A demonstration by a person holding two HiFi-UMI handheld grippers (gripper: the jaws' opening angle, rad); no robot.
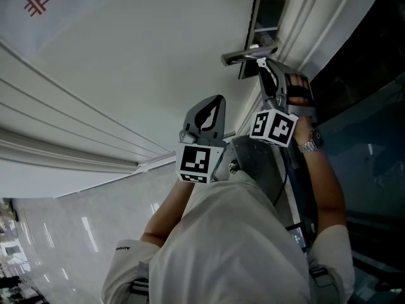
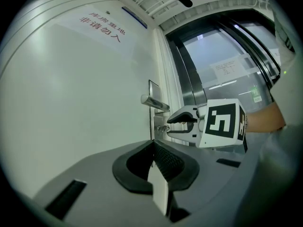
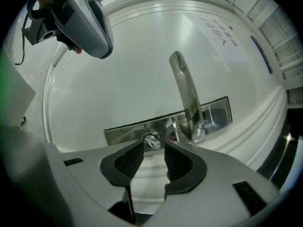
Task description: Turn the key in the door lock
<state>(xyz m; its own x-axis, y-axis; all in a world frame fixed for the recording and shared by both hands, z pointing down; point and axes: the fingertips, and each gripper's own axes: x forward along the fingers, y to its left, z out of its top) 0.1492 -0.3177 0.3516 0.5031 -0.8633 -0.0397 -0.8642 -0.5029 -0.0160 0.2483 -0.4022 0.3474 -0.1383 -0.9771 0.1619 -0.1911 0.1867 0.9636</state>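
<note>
Standing apart, the right tongs (image 3: 154, 150) are held up to the key (image 3: 152, 140), which is seated in the lock plate (image 3: 132, 130) beside the lever handle (image 3: 187, 96) of the white door (image 3: 123, 70); the key is seen at their tips, unclamped; the left tongs (image 2: 154, 149) are pressed together, empty, well apart from the lock.

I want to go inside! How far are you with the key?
Done: the key sits in the lock. In hand: the right tongs are open at the key, not pinching it. Left: pinch it and turn it, though I can't tell if it has been turned at all. The left tongs are shut, away from the door.
</note>
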